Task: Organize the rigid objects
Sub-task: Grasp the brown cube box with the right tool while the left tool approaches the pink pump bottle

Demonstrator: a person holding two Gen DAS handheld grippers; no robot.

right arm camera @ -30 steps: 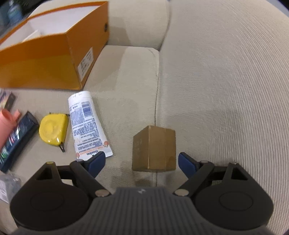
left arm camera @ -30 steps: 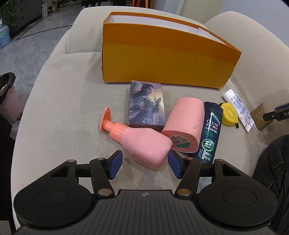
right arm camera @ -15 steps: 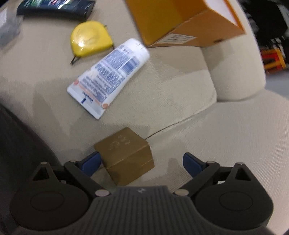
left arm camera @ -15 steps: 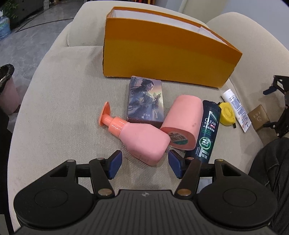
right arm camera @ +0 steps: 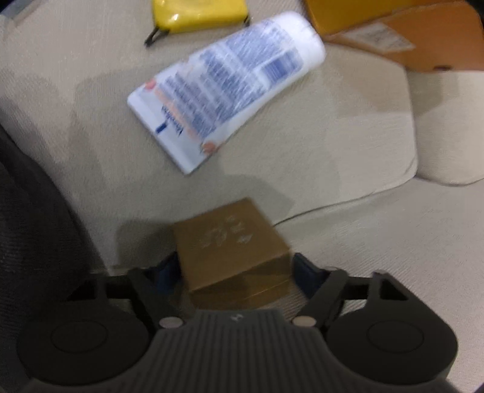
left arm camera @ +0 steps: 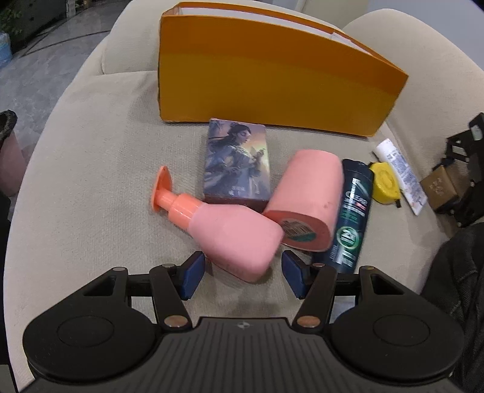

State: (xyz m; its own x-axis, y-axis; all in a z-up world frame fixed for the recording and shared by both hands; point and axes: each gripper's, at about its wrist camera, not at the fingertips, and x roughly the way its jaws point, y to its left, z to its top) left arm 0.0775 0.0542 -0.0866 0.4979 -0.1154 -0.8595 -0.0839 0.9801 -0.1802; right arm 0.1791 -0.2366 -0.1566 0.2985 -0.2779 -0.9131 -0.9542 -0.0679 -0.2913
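Right claw (right arm camera: 234,273), jaws closing about the gold box (right arm camera: 233,246) on the sofa (right arm camera: 332,169); whether the pads press it cannot be told. Left claw (left arm camera: 239,273), jaws apart, the pink pump bottle (left arm camera: 224,232) base between them, untouched. Beyond the gold box: white tube (right arm camera: 227,87), yellow tape measure (right arm camera: 199,13), then the orange box (left arm camera: 272,78). Judged early: 7 items lie outside the orange box. Only the left view shows the picture box (left arm camera: 236,163), pink container (left arm camera: 305,202), dark shampoo bottle (left arm camera: 352,211); only the right shows the gold box between its jaws
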